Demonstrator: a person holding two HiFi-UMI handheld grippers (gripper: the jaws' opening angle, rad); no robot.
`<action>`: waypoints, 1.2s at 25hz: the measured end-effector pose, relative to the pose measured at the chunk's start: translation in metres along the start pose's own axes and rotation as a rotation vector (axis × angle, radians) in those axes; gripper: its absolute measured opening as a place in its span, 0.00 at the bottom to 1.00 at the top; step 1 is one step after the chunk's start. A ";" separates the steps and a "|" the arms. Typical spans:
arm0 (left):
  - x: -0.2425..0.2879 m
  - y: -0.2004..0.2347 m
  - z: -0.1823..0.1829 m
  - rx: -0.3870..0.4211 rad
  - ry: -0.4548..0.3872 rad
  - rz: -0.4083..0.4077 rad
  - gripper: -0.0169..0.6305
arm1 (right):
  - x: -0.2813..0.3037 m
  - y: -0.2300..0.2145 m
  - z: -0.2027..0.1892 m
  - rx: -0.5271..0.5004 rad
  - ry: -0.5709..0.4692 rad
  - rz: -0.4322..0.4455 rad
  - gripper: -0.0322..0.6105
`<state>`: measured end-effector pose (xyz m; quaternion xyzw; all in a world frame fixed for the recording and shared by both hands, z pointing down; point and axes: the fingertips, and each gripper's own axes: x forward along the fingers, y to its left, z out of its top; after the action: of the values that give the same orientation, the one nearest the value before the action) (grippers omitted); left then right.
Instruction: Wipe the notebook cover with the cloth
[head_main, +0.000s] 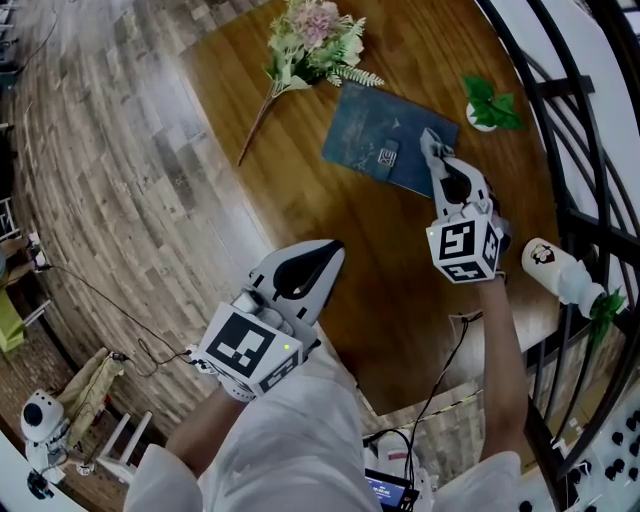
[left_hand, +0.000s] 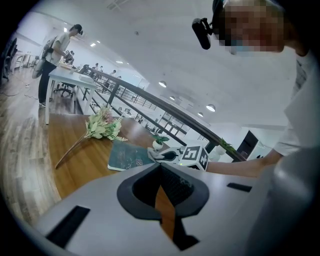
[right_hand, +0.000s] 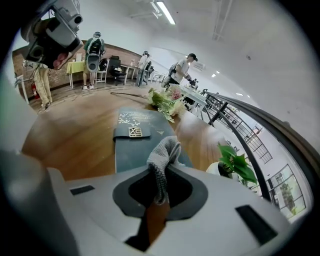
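A round wooden table (head_main: 380, 270) stands in an open office by a black railing. The dark teal notebook (head_main: 380, 135) lies flat towards 12 o'clock, with a flower bouquet (head_main: 312, 45) at its 10 o'clock and a small potted plant (head_main: 490, 105) at its 3.

The right gripper (head_main: 438, 165) pinches a grey knitted cloth (right_hand: 164, 152) at the notebook's 4 o'clock corner. The left gripper (head_main: 325, 255), jaws together on nothing, hangs back at 7 o'clock.

To wipe well, the cloth probably needs pressing flat and drawing across towards 10 o'clock. The free tongs could perhaps pin the near edge.

Only the right gripper view shows the strap with its gold emblem and the cloth's grip. Only the head view shows both tools' spacing. Neither settles whether the cloth touches the cover.
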<state>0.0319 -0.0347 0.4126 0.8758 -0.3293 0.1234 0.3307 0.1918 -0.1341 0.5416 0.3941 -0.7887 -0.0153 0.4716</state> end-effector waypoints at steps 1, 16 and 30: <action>-0.001 0.000 0.000 -0.001 0.000 0.000 0.05 | -0.003 0.006 0.000 0.006 -0.003 0.009 0.09; -0.005 0.005 0.003 -0.011 -0.011 0.002 0.05 | -0.041 0.072 0.020 0.116 -0.057 0.173 0.10; -0.014 0.017 0.001 -0.024 -0.014 0.018 0.05 | 0.001 -0.027 0.073 0.114 -0.151 -0.064 0.10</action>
<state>0.0101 -0.0380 0.4138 0.8695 -0.3412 0.1161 0.3377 0.1529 -0.1785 0.4911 0.4430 -0.8087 -0.0151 0.3868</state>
